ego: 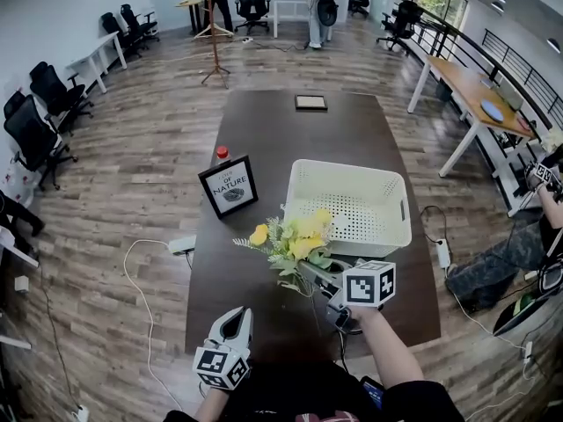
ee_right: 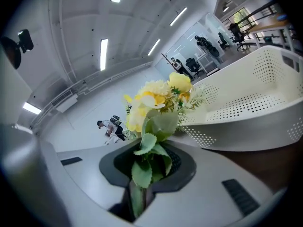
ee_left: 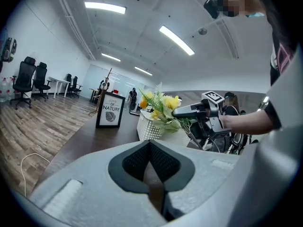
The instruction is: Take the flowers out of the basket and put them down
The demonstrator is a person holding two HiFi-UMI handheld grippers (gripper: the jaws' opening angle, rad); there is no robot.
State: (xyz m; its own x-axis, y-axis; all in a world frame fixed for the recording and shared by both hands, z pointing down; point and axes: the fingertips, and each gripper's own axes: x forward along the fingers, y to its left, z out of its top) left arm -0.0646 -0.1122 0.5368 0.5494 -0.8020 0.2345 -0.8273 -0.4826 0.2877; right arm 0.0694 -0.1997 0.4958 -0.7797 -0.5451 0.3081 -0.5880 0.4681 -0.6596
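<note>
The right gripper (ego: pixel 310 271) pinches the yellow flowers (ego: pixel 295 240) by their stems beside the white basket (ego: pixel 398 202) (above the brown table (ego: pixel 264 130)), and the left gripper (ego: pixel 232 315) is closed and empty.

Flowers (ego: pixel 295 240) left of basket (ego: pixel 352 165) — framed sign (ego: pixel 228 185) further left, on table (ego: pixel 290 139).

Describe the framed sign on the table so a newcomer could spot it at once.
On the long dark table, look left of the white perforated basket. The framed sign stands upright there, black-edged, reading NATURE above a leaf drawing; the other dark-edged panel, at the far end, lies flat.
</note>
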